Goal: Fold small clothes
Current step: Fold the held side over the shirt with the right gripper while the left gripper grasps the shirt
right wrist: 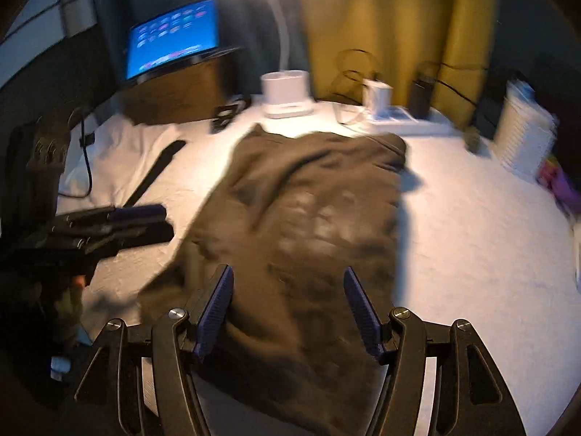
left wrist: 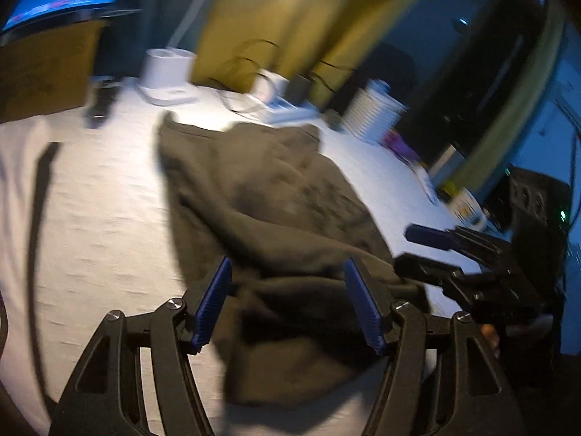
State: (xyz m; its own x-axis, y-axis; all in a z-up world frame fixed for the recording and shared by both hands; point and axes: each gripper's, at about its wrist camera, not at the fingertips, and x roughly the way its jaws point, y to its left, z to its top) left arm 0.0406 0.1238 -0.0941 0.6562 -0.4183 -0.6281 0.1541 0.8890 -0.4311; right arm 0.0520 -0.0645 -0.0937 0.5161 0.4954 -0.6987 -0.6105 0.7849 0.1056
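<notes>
Both tools, left tool [left wrist: 287,303] and right tool [right wrist: 288,309], gape empty above the dark garment [right wrist: 308,218] (rumpled).

Beyond me a white-covered table [right wrist: 472,236] stands under a bright white desk lamp [right wrist: 287,91], before mustard-yellow curtains [right wrist: 392,29], a glowing blue screen [right wrist: 174,36] at its left.

Dark, apparently half-folded garment [right wrist: 305,225] on table [right wrist: 472,239]
</notes>
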